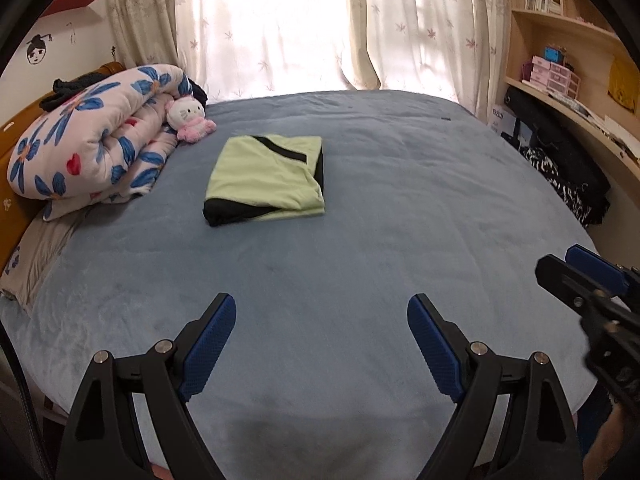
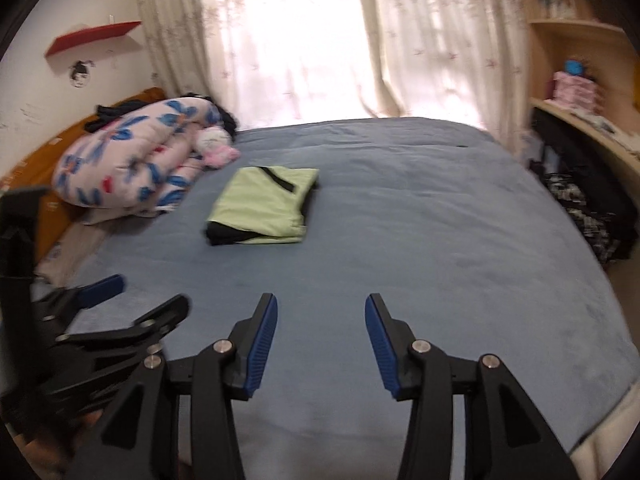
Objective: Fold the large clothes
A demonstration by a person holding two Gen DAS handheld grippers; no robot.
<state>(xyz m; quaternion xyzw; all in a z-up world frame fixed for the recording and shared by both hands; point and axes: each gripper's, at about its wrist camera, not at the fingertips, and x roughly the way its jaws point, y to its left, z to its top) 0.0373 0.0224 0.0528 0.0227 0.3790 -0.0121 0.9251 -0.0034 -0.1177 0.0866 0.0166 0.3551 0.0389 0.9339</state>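
A pale green garment with black trim [image 1: 266,180], folded into a flat rectangular packet, lay on the blue plush bed cover [image 1: 360,240] toward the far left part of the bed, well apart from both grippers. Just beyond it, at the head of the bed, sat a rolled quilt printed with blue flowers and red hearts [image 1: 92,148], with a small white and pink plush cat toy [image 1: 188,118] propped against it. The left gripper [image 1: 322,332], black with blue ribbed pads, hung over the near bare part of the cover with its jaws spread wide and nothing between them. The right gripper [image 2: 321,332], of the same make, hung beside it over the same near stretch of cover; its jaws stood apart, less widely than the left's, and held nothing. In the left wrist view the right gripper showed at the right edge, and in the right wrist view the left one appeared blurred at the lower left. Pale flowered curtains [image 1: 280,20] hung behind the bed, and light wooden shelves [image 1: 560,40] stood on the right.
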